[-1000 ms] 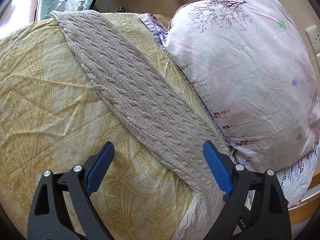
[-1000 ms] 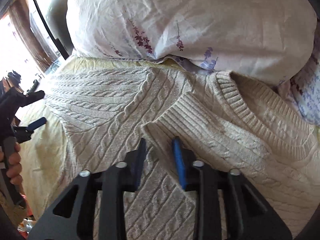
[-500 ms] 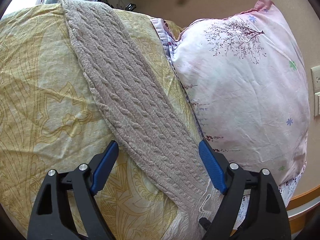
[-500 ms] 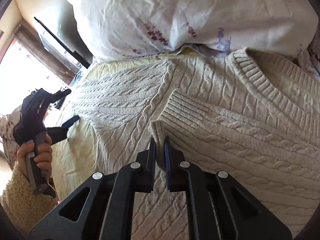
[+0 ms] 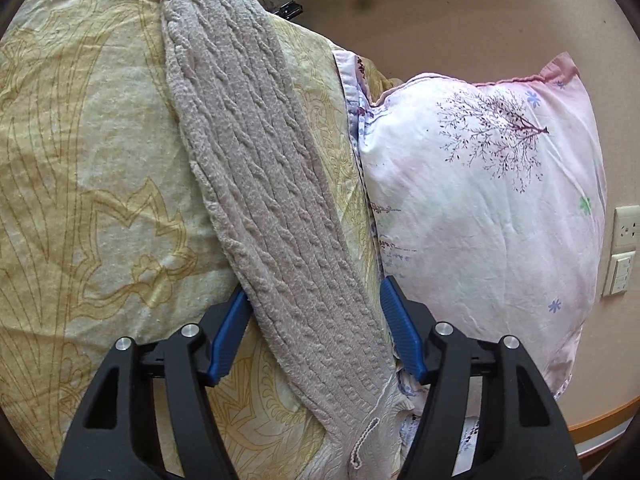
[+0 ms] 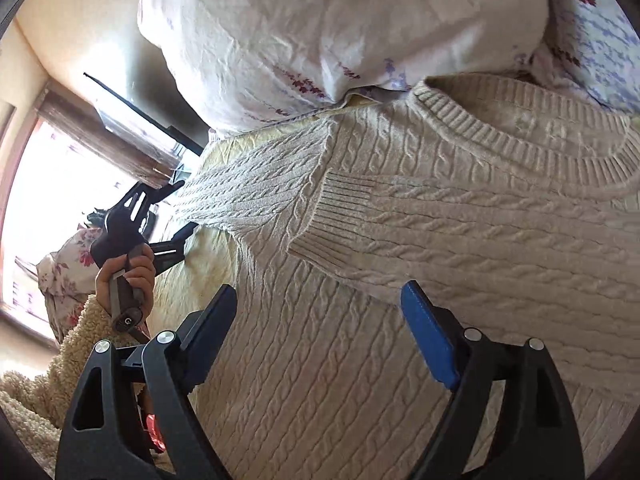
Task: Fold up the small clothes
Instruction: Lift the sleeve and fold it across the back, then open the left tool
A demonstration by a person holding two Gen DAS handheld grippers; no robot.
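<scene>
A cream cable-knit sweater (image 6: pixel 360 340) lies flat on the bed, collar (image 6: pixel 520 132) toward the pillows. One sleeve (image 6: pixel 460 232) is folded across the chest, its ribbed cuff (image 6: pixel 340 216) near the middle. My right gripper (image 6: pixel 320 320) is open above the sweater's body, just below that sleeve, holding nothing. The other sleeve (image 5: pixel 272 184) stretches out over the yellow bedcover. My left gripper (image 5: pixel 316 328) is open with its jaws on either side of this sleeve near the shoulder end. The left gripper also shows in the right wrist view (image 6: pixel 160 236), held in a hand.
A yellow patterned bedcover (image 5: pixel 80 200) lies under the sweater. A pink floral pillow (image 5: pixel 480 220) stands against the wall to the right of the sleeve. Wall sockets (image 5: pixel 626 228) are beside it. A bright window (image 6: pixel 48 200) is at the left.
My right gripper closed on the folded sleeve's cuff, then opened and let it go, pulling back. My left gripper moved in along the outstretched sleeve, and its jaws narrowed around it.
</scene>
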